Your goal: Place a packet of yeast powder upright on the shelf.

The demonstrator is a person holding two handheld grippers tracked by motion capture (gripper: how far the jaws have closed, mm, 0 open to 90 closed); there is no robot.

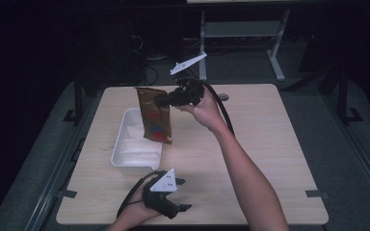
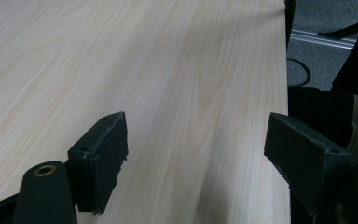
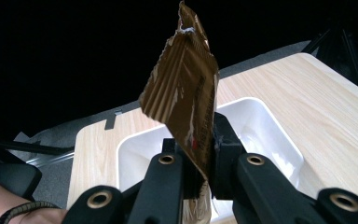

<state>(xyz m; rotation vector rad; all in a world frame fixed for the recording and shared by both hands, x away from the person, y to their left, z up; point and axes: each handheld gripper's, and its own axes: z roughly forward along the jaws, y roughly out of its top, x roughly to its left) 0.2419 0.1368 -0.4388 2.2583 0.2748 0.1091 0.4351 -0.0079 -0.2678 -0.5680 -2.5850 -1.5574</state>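
Right tongs (image 3: 196, 161) tight on brown pouch (image 3: 186, 98)

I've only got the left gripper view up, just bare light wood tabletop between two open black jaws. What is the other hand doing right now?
Observer: The right gripper holds a crinkled brown foil pouch clamped between its jaws, lifted above the table.
Operator: Is anything under that pouch?
Observer: Yes, a white rectangular plastic tub sits on the light wood table, and the pouch hangs over its right edge in the high view.
Operator: Is the pouch sealed?
Observer: In the right gripper view its top edge looks torn and ragged.
Operator: And where's my gripper?
Observer: The left gripper rests near the table's front edge, jaws open, holding nothing.
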